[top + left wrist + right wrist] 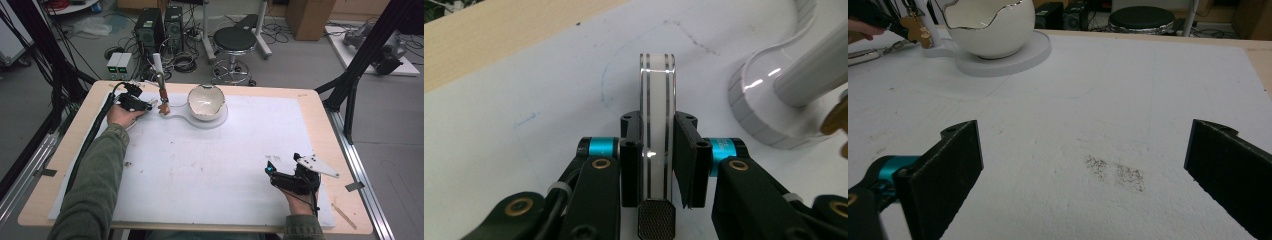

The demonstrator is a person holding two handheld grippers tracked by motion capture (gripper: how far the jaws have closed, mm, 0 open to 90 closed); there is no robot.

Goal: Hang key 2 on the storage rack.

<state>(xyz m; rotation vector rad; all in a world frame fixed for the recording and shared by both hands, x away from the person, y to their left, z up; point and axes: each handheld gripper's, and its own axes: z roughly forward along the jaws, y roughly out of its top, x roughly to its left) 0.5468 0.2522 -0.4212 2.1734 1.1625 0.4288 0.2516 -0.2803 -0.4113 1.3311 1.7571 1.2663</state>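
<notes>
My left gripper (148, 105) rests at the table's far left, close to a white stand (158, 65) from which a brown ornament (163, 102) hangs. In the left gripper view its pads (686, 160) press from both sides on a thin glassy strip (657, 85) with two dark lines, seen edge-on, with a patch of metal mesh at its near end. To its right are the stand's round foot (764, 105) and the ornament (836, 120). A white egg-shaped bowl (206, 101) sits on a round base. My right gripper (283, 164) lies near the front right, jaws wide open and nothing between them (1083, 150).
A white mat (215, 165) covers most of the wooden table (330, 125). Dark specks (1115, 172) mark the mat ahead of the right gripper. The bowl (990, 25) stands far ahead of it. A stool (235, 40) and computer cases (150, 27) stand on the floor beyond.
</notes>
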